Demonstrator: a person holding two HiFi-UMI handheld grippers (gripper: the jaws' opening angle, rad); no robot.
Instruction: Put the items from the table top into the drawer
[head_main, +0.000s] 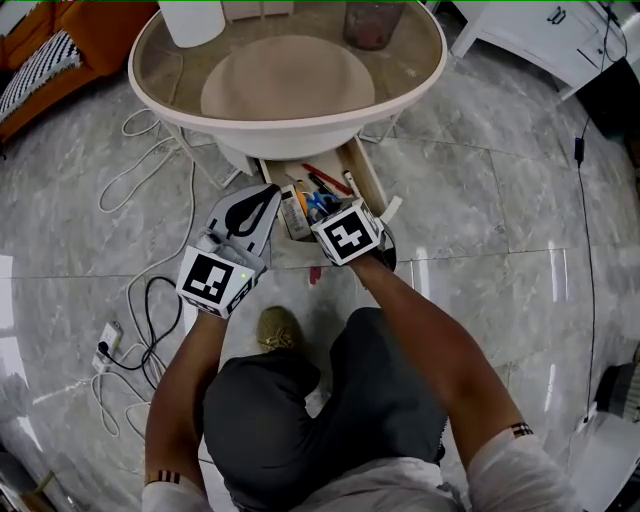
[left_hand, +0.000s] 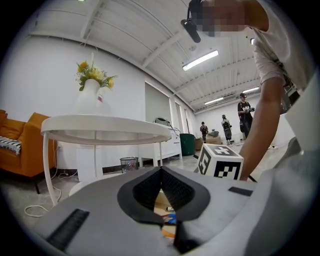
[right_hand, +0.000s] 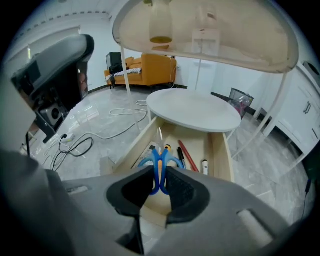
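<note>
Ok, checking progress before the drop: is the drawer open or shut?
Open: the drawer stands pulled out, pens lying inside.

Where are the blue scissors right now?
Right gripper view: scissors clamped in the right gripper, over the open drawer, left of the red pen.

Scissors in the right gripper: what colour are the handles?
Blue. The scissors show best in the right gripper view.

Left gripper and right gripper with blue scissors at open drawer
</note>
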